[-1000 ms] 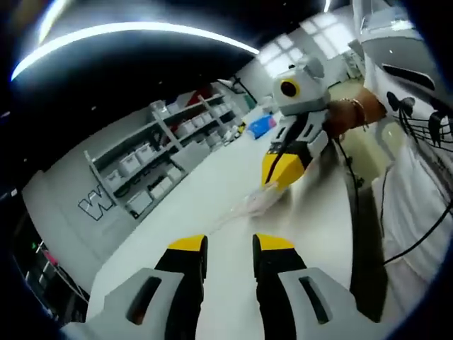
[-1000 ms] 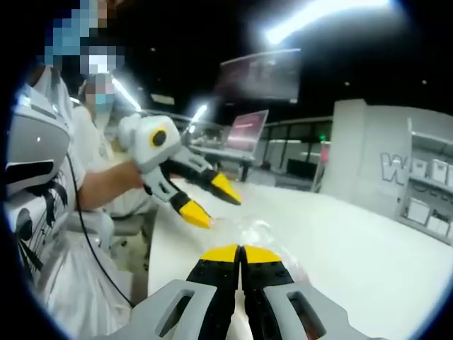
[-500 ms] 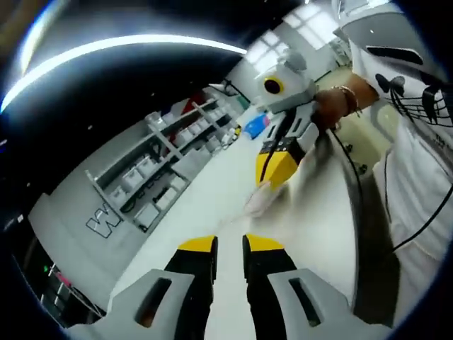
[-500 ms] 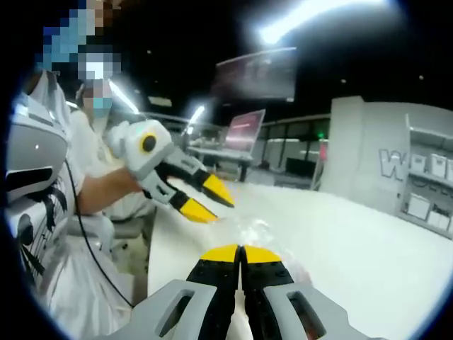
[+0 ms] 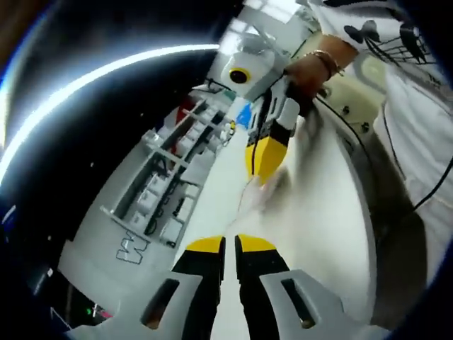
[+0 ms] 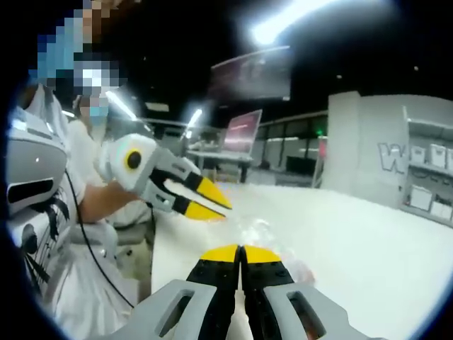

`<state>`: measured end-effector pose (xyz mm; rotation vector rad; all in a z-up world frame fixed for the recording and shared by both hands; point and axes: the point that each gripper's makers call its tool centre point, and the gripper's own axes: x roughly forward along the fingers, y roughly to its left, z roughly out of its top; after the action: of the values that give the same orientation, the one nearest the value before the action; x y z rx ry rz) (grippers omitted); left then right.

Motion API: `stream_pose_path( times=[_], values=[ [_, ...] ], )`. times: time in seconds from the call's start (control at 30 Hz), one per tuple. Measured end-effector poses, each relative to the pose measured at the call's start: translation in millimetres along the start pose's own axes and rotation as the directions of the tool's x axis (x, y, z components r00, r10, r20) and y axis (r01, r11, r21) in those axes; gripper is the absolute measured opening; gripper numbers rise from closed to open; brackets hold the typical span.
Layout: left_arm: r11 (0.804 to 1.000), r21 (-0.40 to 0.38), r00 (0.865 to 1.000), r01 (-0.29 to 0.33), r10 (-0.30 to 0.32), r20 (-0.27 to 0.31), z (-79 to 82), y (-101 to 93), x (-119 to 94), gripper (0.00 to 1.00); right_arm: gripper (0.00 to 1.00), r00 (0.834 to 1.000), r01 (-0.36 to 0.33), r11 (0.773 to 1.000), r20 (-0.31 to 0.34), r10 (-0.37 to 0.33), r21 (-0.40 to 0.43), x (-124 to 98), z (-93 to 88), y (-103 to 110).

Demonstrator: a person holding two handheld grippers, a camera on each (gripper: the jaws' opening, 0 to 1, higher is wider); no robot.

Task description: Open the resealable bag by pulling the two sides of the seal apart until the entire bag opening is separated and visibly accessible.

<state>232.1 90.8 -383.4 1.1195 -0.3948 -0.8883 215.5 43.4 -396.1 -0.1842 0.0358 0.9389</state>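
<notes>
A clear resealable bag [image 6: 258,230] lies crumpled on the white table [image 6: 368,241], and my right gripper [image 6: 241,249] is shut on its near edge. In the left gripper view the bag [image 5: 248,202] hangs as a thin clear strip from the right gripper [image 5: 263,177], whose yellow tips are pressed together. My left gripper [image 5: 230,243] points at that strip with its jaws only narrowly apart and nothing visible between them. In the right gripper view the left gripper [image 6: 221,207] hovers just left of the bag, tips slightly parted.
A person in a white printed shirt [image 6: 42,212] holds both tools at the table's edge. Shelves with white bins [image 5: 170,184] line the far wall. A laptop [image 6: 244,131] sits at the table's far end, and a blue object [image 5: 243,113] lies further back.
My left gripper's jaws have narrowed from a wide gap to a thin one. It has swung lower and closer to the bag. The right gripper has stayed shut on the bag.
</notes>
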Motion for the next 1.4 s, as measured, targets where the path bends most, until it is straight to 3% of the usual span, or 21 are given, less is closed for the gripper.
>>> stream_pose_path(
  times=[0.17, 0.53, 0.7, 0.93, 1.0, 1.07, 1.4],
  values=[
    [0.989, 0.15, 1.0, 0.002, 0.001, -0.017, 3.3, -5.6, 1.7, 0.04, 0.0, 1.0, -0.002, 1.0, -0.004, 0.002, 0.0, 0.2, -0.6, 0.9],
    [0.968, 0.251, 1.0, -0.024, 0.022, 0.01, 12.7, -5.3, 1.3, 0.04, 0.0, 1.0, -0.007, 1.0, -0.006, 0.007, 0.007, 0.2, -1.3, 1.4],
    [0.947, 0.321, 1.0, 0.001, 0.006, -0.02, 10.2, -12.8, 6.1, 0.05, 0.0, 1.0, -0.015, 1.0, -0.008, 0.015, 0.008, 0.5, -1.5, 3.6],
    [0.931, 0.365, 0.999, 0.004, 0.012, -0.043, 6.3, -12.8, 8.9, 0.08, 0.0, 1.0, -0.02, 1.0, -0.008, 0.02, 0.009, 0.5, -1.4, 4.9],
    [0.929, 0.371, 0.999, 0.004, 0.013, -0.045, 8.2, 1.9, 2.2, 0.08, 0.0, 1.0, -0.022, 1.0, -0.01, 0.022, 0.011, 0.7, -1.6, 5.2],
    [0.923, 0.385, 0.999, 0.001, 0.02, -0.051, 7.7, 3.4, 1.8, 0.08, 0.0, 1.0, -0.024, 1.0, -0.011, 0.024, 0.01, 0.9, -1.7, 5.9],
    [0.913, 0.407, 0.997, 0.0, 0.029, -0.065, 7.6, 8.8, -2.8, 0.01, 0.0, 0.998, -0.054, 0.998, -0.026, 0.054, 0.019, 1.4, -3.5, 12.2]
  ],
)
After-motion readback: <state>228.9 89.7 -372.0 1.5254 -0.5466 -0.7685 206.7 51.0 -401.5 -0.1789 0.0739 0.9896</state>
